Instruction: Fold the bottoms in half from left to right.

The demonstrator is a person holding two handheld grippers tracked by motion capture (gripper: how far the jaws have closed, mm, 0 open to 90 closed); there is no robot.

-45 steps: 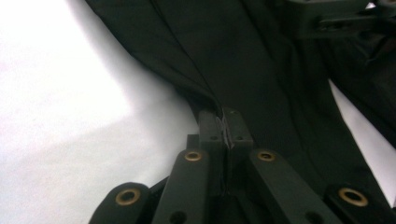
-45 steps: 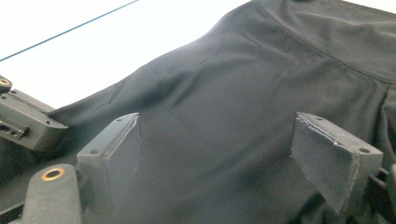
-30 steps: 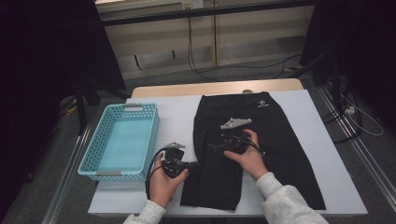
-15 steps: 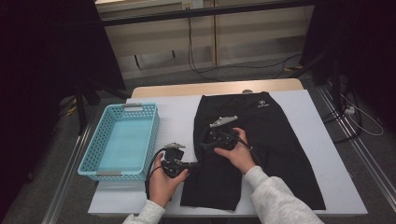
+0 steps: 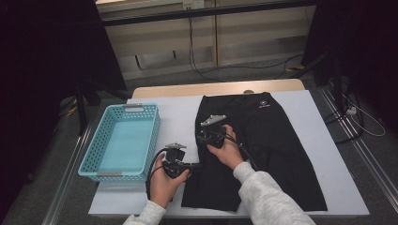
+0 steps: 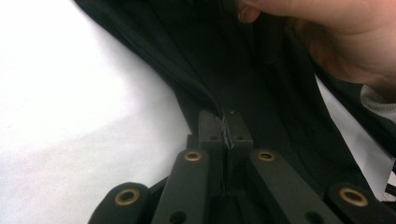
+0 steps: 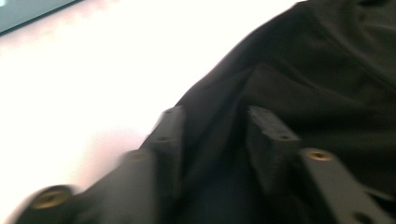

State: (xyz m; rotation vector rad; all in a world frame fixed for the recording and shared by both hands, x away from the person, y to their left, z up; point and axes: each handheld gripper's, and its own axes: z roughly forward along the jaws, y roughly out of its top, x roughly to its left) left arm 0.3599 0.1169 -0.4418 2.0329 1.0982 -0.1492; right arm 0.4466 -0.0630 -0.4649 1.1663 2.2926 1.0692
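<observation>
Black garment (image 5: 263, 150) spread flat on white table cover (image 5: 183, 117), centre to right of high view, logo end toward top of frame, hem end toward bottom.

Left gripper (image 5: 195, 165) at lower centre of high view, on garment's left edge. Jaws clamped shut on that edge: in left gripper view, tips (image 6: 226, 130) pressed together at lower centre with thin fold of black cloth (image 6: 243, 74) pinched between. White cover (image 6: 70, 116) fills left half of that frame; other hand (image 6: 336, 32) in upper right corner.

Right gripper (image 5: 205, 136) just above left one in high view, centre of frame, also over garment's left edge, grey plate on top. Jaws just been closing, not fully together. In right gripper view, raised fold of black cloth (image 7: 289, 84) sits between both jaws, gap visible at lower centre. Frame blurred; cannot tell if pads actually press on cloth. White cover (image 7: 84, 79) across upper left of that frame.

Turquoise basket (image 5: 91, 159) at left of high view, on table beside garment, well apart from right gripper, near left one. Nothing seen inside basket.

Both sleeves enter from bottom edge of high view, light grey. Cable loops from left gripper down toward bottom of frame.
</observation>
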